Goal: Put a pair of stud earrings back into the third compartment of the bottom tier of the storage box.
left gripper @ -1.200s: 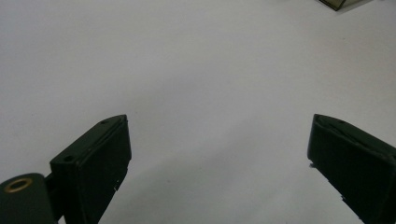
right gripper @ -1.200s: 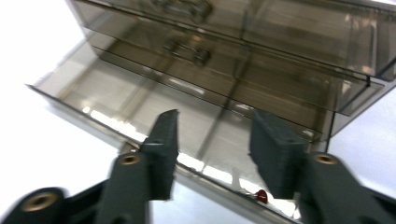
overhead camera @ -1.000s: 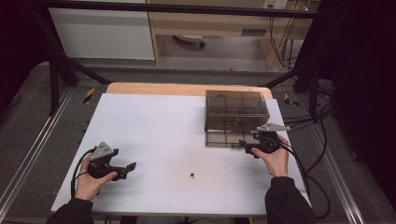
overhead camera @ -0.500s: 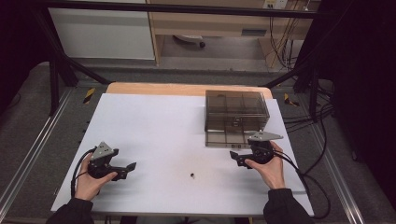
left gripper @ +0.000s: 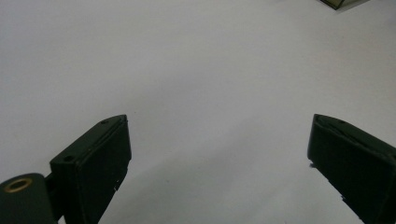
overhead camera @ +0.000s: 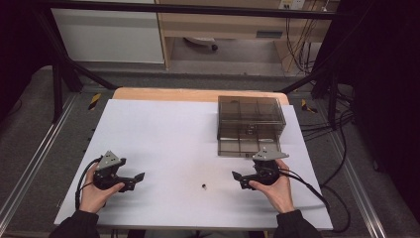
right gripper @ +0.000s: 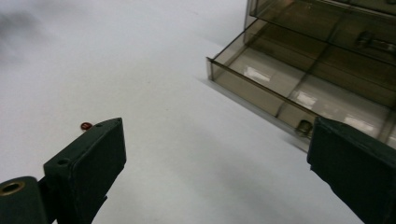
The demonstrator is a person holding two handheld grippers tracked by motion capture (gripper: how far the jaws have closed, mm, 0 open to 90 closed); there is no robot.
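**Right gripper heads for the small piece on the table**

The right gripper (overhead camera: 236, 177) has its jaws spread wide with nothing between them; they have just been opening, and in the right gripper view only bare white table (overhead camera: 163, 134) lies in the gap. It sits low over the table, just in front of the pulled-out drawer (overhead camera: 245, 148) of the smoky plastic box (overhead camera: 251, 116), and points toward the middle of the table.

The thing it seems to be after is a tiny dark piece (overhead camera: 204, 186) lying alone on the white surface, a little way off from the jaw tips and nearer the person. In the right gripper view the same small piece (right gripper: 86, 125) looks reddish and round, peeking out just beside the left jaw, not yet between the two.

My reading is that this is the reach before a pick: the drawer stands open with one small part already in a front compartment (right gripper: 304, 127), and the loose piece is likely meant to go in as well. The next move calls for swinging the jaws over so the piece sits squarely between them, coming right down to the table, and closing gently, since something that small and flat could easily skid away or slip out.

The left gripper (overhead camera: 140, 179) rests near the table's left side, jaws wide and empty, well apart from everything.
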